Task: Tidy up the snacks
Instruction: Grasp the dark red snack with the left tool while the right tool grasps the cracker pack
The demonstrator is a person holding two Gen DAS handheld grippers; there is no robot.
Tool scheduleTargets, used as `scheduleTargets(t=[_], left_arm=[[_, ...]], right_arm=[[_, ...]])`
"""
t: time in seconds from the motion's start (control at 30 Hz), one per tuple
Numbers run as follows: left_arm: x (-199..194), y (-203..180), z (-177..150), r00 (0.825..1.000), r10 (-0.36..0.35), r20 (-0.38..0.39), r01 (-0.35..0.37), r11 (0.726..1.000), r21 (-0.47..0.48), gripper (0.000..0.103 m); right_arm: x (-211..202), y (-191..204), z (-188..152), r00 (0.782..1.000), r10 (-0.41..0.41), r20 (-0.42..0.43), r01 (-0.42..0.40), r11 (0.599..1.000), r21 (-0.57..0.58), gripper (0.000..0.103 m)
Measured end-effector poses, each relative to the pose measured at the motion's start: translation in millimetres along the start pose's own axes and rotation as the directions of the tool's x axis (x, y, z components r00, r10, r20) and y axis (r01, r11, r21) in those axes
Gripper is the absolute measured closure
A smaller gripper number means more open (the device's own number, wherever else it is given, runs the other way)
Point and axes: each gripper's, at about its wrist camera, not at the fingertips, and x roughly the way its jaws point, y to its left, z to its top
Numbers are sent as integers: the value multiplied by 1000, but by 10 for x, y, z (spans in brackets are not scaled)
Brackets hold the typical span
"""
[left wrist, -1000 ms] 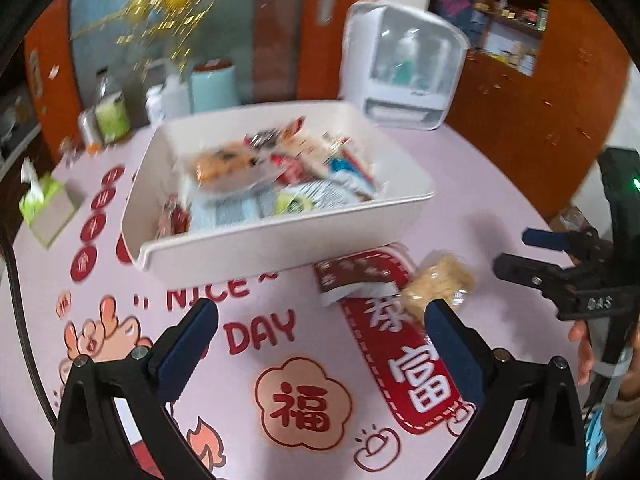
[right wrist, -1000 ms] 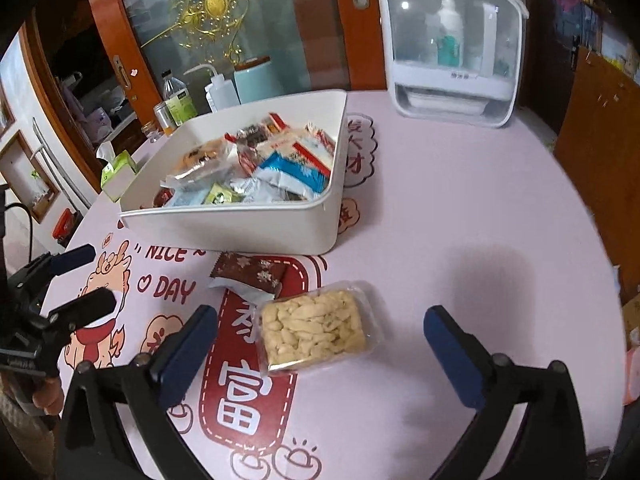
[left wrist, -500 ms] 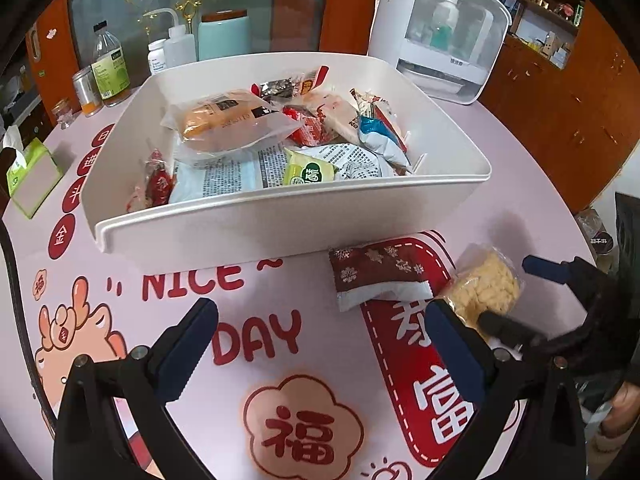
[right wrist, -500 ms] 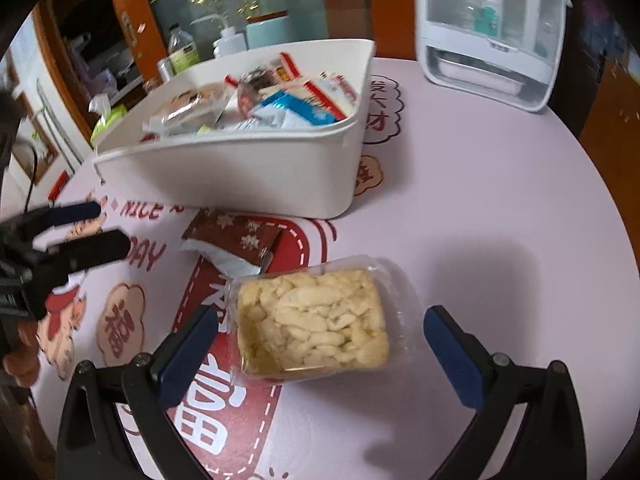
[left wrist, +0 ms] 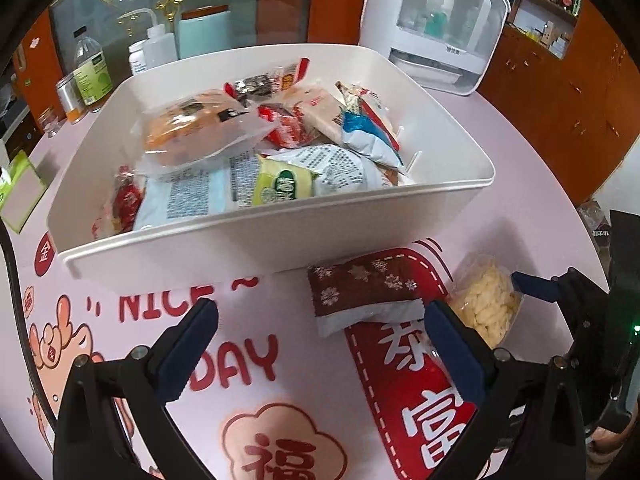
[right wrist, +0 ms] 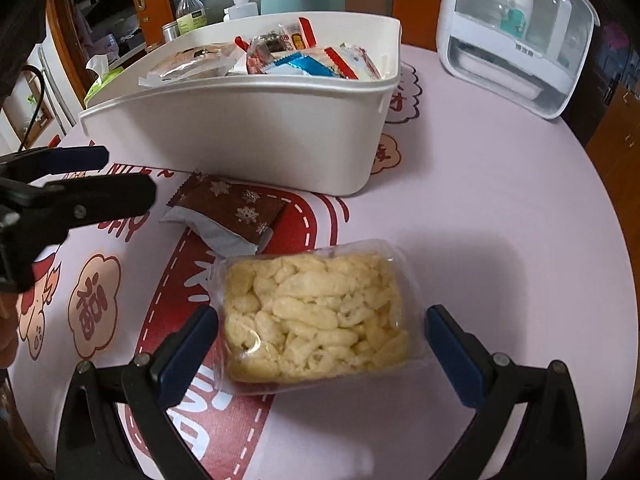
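The clear pack of pale puffed snacks (right wrist: pixel 316 312) lies on the tabletop (right wrist: pixel 500 220) between the spread fingers of the right claw (right wrist: pixel 320 344), untouched. At its 11 o'clock lies a brown snowflake packet (right wrist: pixel 236 208), just before the white bin (right wrist: pixel 248 132) heaped with snacks. The left claw (left wrist: pixel 320 340) hovers released over the printed pink mat; its right finger hides part of the pack. A white lidded appliance (right wrist: pixel 516 28) stands at 1 o'clock.

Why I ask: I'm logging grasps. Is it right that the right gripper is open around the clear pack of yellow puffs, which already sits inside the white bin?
Not quite. The right gripper is open around the pack of puffs, but the pack lies on the table mat in front of the white bin, not inside it. The right wrist view shows this.
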Motion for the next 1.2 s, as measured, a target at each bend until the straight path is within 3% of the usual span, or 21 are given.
scheduleTargets(t=[0.17, 0.47, 0.77, 0.97, 1.13, 1.2], left_arm=[[159, -133, 75, 1000, 19, -14, -19, 1000, 22, 0], [505, -313, 165, 998, 14, -65, -12, 1000, 27, 0], [718, -405, 150, 993, 70, -93, -66, 997, 45, 1], [717, -452, 143, 994, 73, -80, -67, 995, 79, 17], [667, -496, 105, 995, 68, -75, -62, 995, 81, 25], [627, -492, 101, 996, 67, -57, -63, 995, 79, 42]], right_arm=[[-48, -14, -26, 1000, -14, 8, 14, 1000, -11, 12], [-152, -137, -154, 1000, 3, 15, -4, 999, 43, 15], [-181, -131, -182, 1000, 3, 21, -4, 999, 44, 15], [-181, -135, -189, 1000, 7, 19, -8, 999, 48, 15], [-186, -119, -181, 1000, -2, 18, 1, 999, 44, 15], [-189, -117, -177, 1000, -4, 17, 3, 999, 45, 15]])
